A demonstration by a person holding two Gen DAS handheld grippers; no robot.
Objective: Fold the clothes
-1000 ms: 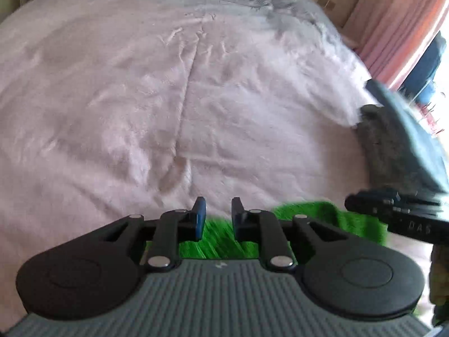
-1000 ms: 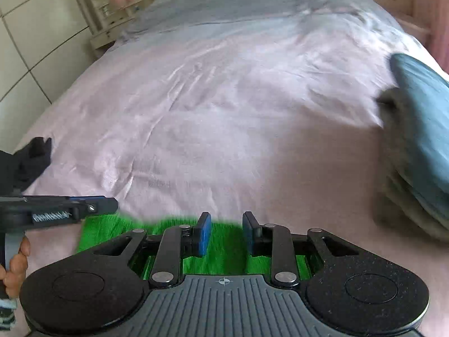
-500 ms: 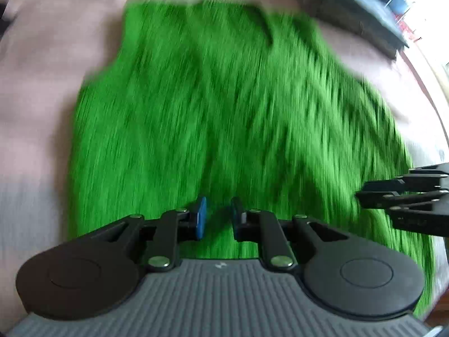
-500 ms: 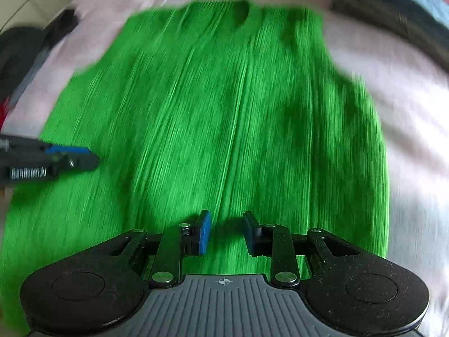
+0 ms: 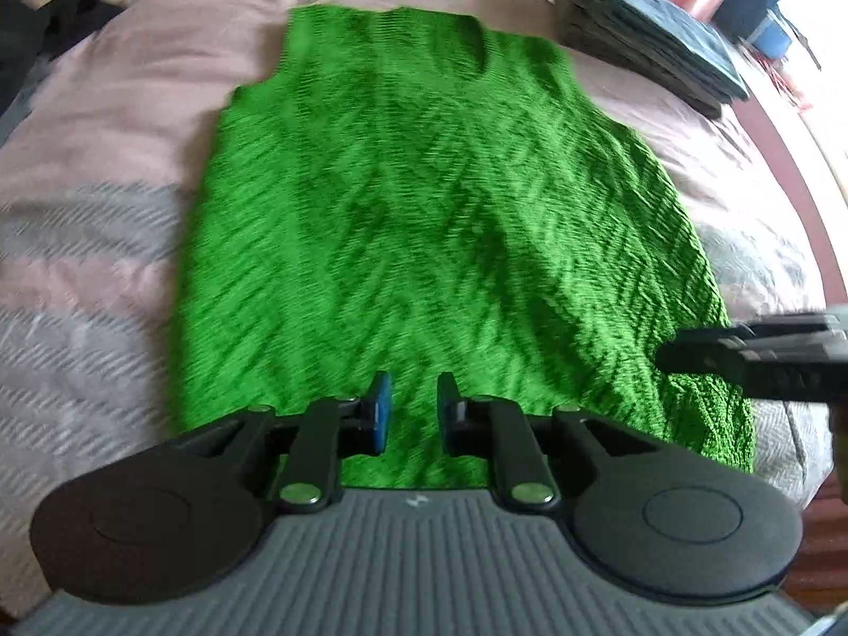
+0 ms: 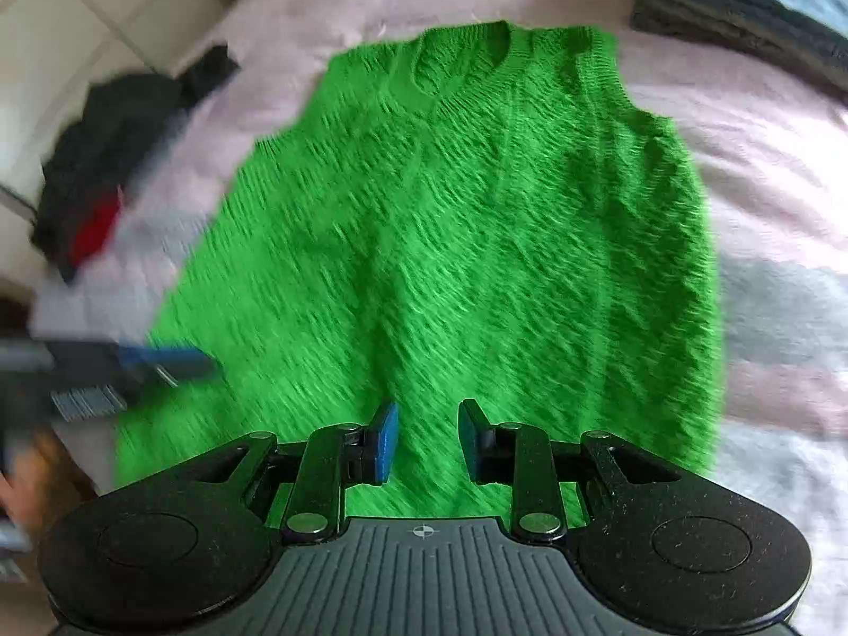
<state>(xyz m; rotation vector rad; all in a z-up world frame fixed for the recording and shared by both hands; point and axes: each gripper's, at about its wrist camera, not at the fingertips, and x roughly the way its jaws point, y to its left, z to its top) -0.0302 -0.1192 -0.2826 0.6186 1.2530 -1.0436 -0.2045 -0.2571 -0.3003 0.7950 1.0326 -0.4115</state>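
A bright green knitted vest (image 5: pixel 434 201) lies spread flat on the pink bed cover (image 5: pixel 106 106), neck hole far from me and hem nearest. My left gripper (image 5: pixel 413 405) sits at the hem left of the middle, fingers a narrow gap apart with knit fabric between them. My right gripper (image 6: pixel 426 437) holds the same hem further right, with the same narrow gap. Each gripper shows in the other's view: the right gripper (image 5: pixel 742 358) over the vest's right corner, the left gripper (image 6: pixel 132 365) over the vest (image 6: pixel 466 222) by its left corner. Motion blur softens both views.
A stack of folded dark and blue clothes (image 5: pixel 652 37) lies at the far right of the bed, and shows as the stack (image 6: pixel 742 10) in the right wrist view. A dark heap with a red patch (image 6: pixel 100 175) lies at the left edge. A hand (image 6: pixel 26 477) holds the left gripper.
A second ago the vest hung below both grippers, only its held edge showing over bare bed. It has since been swung out and laid flat, and both views now tilt down onto it.
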